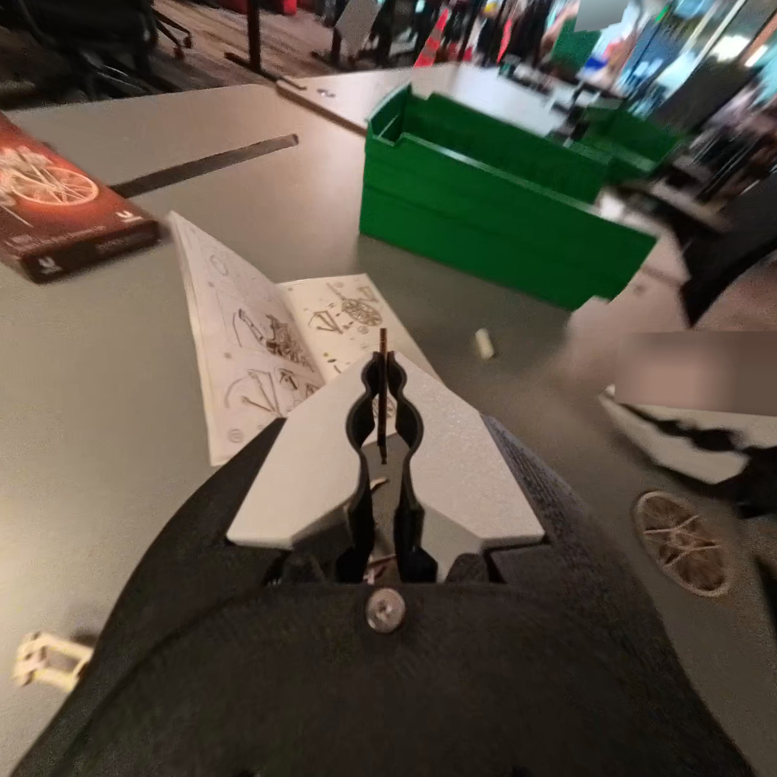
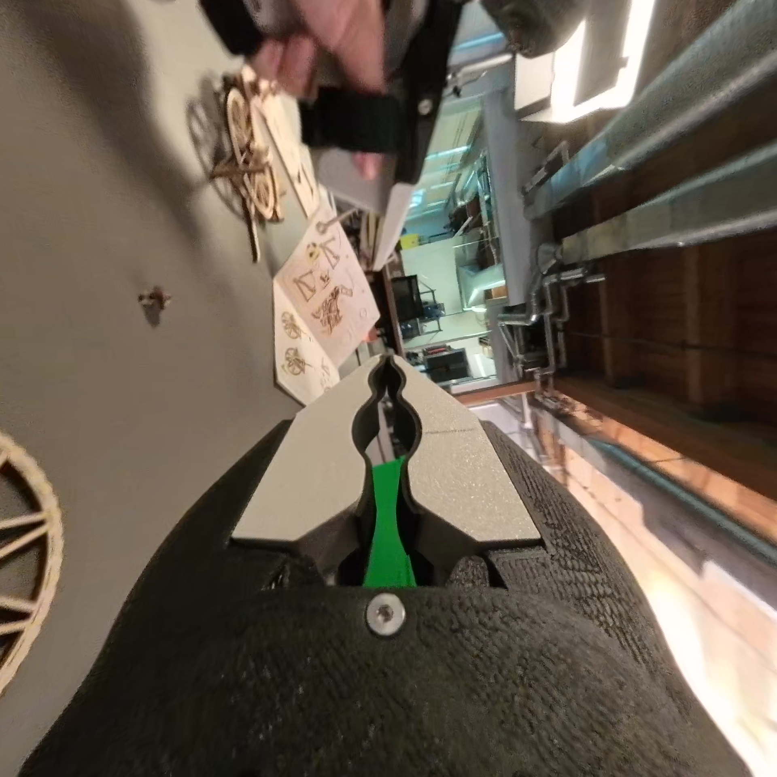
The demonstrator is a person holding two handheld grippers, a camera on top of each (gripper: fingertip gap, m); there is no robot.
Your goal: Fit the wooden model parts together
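My left gripper (image 1: pixel 383 358) is shut on a thin flat wooden part (image 1: pixel 382 403). The part is seen edge-on and sticks out a little past the fingertips, above the open instruction booklet (image 1: pixel 260 336). A spoked wooden wheel (image 1: pixel 681 542) lies on the table to the right; it also shows in the right wrist view (image 2: pixel 25 525). My right gripper (image 2: pixel 389 362) is turned on its side with its tips together and nothing between them. In the right wrist view, a partly built wooden model (image 2: pixel 248 155) stands on the table beside the hand holding the left gripper (image 2: pixel 357 122).
A green bin (image 1: pixel 483 197) stands at the back right. A dark red box (image 1: pixel 54 197) and a black strip (image 1: pixel 206 164) lie at the left. A small white cylinder (image 1: pixel 483 342) and small wooden parts (image 1: pixel 50 660) (image 2: pixel 153 300) lie loose on the grey table (image 1: pixel 105 378). The gap from one gripper's tips to the other's is roughly 12 cm. About 12 cm separates my right fingertips from the small white cylinder (image 1: pixel 483 342).
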